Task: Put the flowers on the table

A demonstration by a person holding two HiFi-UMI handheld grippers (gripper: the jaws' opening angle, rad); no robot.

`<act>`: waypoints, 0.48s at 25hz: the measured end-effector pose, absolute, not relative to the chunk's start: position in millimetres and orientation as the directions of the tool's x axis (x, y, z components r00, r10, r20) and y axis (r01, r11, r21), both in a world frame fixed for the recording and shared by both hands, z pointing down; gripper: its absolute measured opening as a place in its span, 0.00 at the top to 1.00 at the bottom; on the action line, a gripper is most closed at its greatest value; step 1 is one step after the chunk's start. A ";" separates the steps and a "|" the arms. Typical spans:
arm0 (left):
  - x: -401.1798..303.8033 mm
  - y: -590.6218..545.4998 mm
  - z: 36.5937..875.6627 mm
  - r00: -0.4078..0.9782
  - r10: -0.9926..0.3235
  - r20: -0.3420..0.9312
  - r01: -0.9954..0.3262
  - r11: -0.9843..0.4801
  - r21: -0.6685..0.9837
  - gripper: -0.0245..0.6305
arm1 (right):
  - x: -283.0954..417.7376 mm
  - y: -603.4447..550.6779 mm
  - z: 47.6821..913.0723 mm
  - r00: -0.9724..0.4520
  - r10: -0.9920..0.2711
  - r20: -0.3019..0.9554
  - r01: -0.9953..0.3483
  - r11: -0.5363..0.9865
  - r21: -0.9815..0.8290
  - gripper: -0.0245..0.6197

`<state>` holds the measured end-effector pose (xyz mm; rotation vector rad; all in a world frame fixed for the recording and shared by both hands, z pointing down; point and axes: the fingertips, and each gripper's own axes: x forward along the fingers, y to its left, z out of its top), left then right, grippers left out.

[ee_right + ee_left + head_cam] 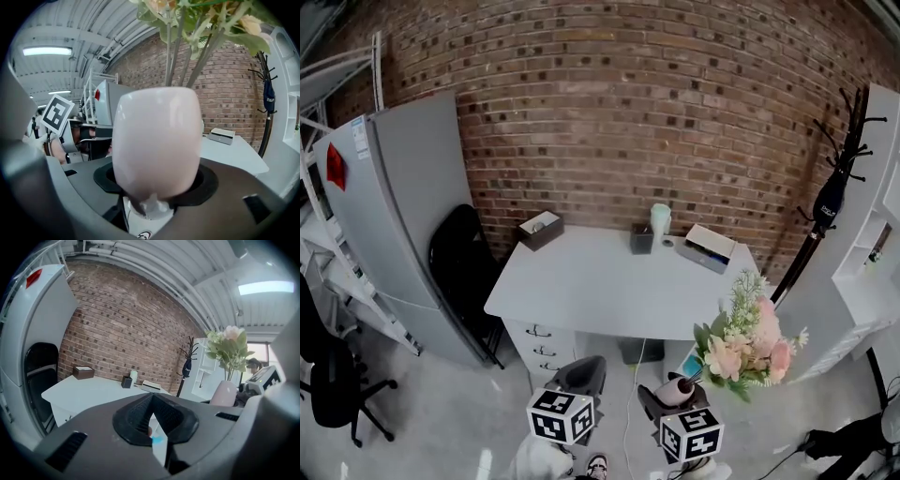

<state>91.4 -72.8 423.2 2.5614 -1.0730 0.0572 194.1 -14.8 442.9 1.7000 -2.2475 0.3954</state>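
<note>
Closest to me in the head view were the two marker cubes (pixel 561 415), white blocks printed with black square patterns, one riding on each gripper. The right gripper (pixel 150 206) had its jaws clamped on the narrow foot of a vase (pixel 157 140), a smooth, pale pink, egg-shaped vessel with a soft sheen. Thin green stems rose from its mouth to the flowers (pixel 748 342): a bunch of pink and cream blooms with broad green leaves and small white sprigs. The bunch hung in the air off the near right corner of the tabletop (pixel 600 281), not touching it.

The left gripper (pixel 152 420) was low beside the right one, its ribbed black pads drawn together at the tips with nothing between them.

The tabletop was a plain white slab, matte and rounded at the corners, set against a red brick wall (pixel 656 112). Along its far edge stood a brown box (pixel 540 228) at the left, then a small dark square pot (pixel 641 238), a pale mint cylinder (pixel 661 219) just behind it, and a flat white-and-grey box (pixel 709 247) at the right. Drawers (pixel 546 342) with dark handles sat under the left side.

Left of the tabletop stood a black chair (pixel 464 262) and a tall grey cabinet (pixel 394 216) bearing a red sticker and a label too small to read. A black coat stand (pixel 834 187) stood at the far right.
</note>
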 end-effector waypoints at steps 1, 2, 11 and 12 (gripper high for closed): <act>93.6 -83.4 423.5 0.712 -0.680 0.175 -0.695 -0.647 0.312 0.95 | 195.5 -25.2 444.4 -0.257 -0.881 0.397 -0.964 0.264 -0.038 0.57; 95.9 -93.4 424.2 0.714 -0.678 0.177 -0.694 -0.649 0.311 0.95 | 196.9 -35.4 446.1 -0.254 -0.880 0.402 -0.964 0.262 -0.035 0.57; 106.6 -154.4 441.2 0.747 -0.628 0.218 -0.664 -0.687 0.296 0.96 | 199.5 -108.5 454.6 -0.242 -0.874 0.422 -0.969 0.238 -0.064 0.57; 106.8 -159.8 443.9 0.745 -0.630 0.220 -0.666 -0.682 0.301 0.95 | 200.2 -113.4 455.1 -0.243 -0.873 0.424 -0.969 0.238 -0.065 0.57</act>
